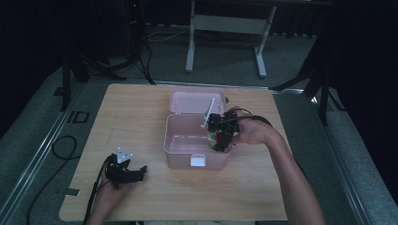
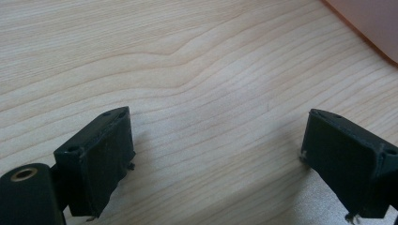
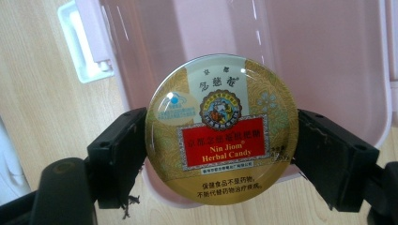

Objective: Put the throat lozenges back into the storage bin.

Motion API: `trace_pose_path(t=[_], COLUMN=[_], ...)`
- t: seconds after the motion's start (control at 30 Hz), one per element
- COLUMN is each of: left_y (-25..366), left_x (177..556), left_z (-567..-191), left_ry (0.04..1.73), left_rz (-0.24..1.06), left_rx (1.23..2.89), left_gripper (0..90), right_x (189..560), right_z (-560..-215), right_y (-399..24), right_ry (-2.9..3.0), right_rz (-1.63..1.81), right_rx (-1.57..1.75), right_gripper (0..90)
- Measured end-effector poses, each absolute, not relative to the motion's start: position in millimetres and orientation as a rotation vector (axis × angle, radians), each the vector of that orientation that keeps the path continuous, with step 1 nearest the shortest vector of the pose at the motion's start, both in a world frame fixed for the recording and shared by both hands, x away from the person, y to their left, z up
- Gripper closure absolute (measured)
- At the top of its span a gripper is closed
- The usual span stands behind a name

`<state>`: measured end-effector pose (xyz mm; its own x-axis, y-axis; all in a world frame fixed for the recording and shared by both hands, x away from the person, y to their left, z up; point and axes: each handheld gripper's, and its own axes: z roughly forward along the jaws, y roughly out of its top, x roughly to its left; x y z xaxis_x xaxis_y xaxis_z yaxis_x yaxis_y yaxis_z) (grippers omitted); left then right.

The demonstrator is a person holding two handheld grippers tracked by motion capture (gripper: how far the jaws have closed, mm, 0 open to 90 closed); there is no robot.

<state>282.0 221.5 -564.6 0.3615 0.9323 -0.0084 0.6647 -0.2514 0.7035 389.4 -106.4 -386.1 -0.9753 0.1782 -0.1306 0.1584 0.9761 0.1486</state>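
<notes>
the right gripper (image 3: 220, 154) pinches the candy tin (image 3: 221, 129) over the pink box (image 3: 328, 70) rim below it; release remains. the left gripper (image 2: 216, 159) rests spread, empty.

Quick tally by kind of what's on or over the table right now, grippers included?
Pink storage box, lid open: 1
Round candy tin, held over the box: 1
Grippers: 2, left gripper and right gripper
Total: 4
</notes>
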Motion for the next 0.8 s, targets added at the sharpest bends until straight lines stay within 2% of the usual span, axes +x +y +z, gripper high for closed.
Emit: trace_pose_path(t=[0.8], left_y=[221.2], left_x=[281.8], left_z=[-564.6], left_ry=[1.375], left_rz=[0.556], left_rx=[2.009], left_gripper=[9.9], right_x=[389.6], right_z=[-378.4], right_y=[-112.2], right_ry=[2.932], right_rz=[0.253], right_rx=[0.305], right_gripper=[16.3])
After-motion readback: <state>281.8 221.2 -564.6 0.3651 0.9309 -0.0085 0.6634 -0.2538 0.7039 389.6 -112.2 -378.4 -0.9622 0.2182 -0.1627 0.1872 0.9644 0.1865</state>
